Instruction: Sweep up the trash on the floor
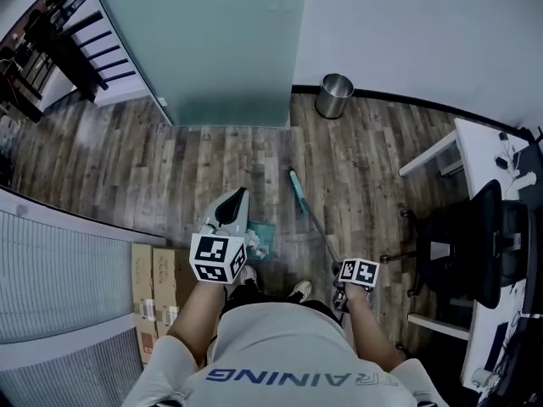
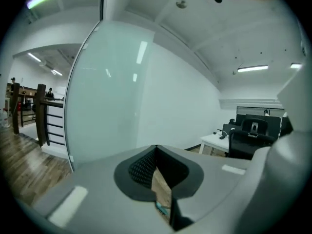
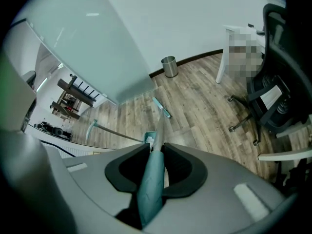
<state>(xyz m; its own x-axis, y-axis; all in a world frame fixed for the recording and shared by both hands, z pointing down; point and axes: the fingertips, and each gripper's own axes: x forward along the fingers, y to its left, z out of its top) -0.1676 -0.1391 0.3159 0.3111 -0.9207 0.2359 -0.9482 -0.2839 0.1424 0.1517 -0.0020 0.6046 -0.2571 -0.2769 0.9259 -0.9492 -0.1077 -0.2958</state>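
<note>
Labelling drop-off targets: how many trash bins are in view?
1. A metal bin stands at the foot of the white wall, just right of the frosted glass panel. Others could be hidden behind the desk or chair.

The floor (image 1: 212, 155) is grey-brown wood-grain planks. The broom (image 3: 148, 189) has a teal grip, silvery shaft and teal head; the dustpan (image 1: 261, 237) is teal too. The left hand-held gripper (image 1: 237, 197) and right hand-held gripper (image 3: 156, 147) are pale grey with black pads, each bearing a cube of black-and-white squares. Far off, the bin (image 1: 334, 96) is silvery. At right, the chair (image 1: 475, 244) is black and the table (image 1: 479, 155) white. The near-left boxes (image 1: 157, 287) are tan.
</note>
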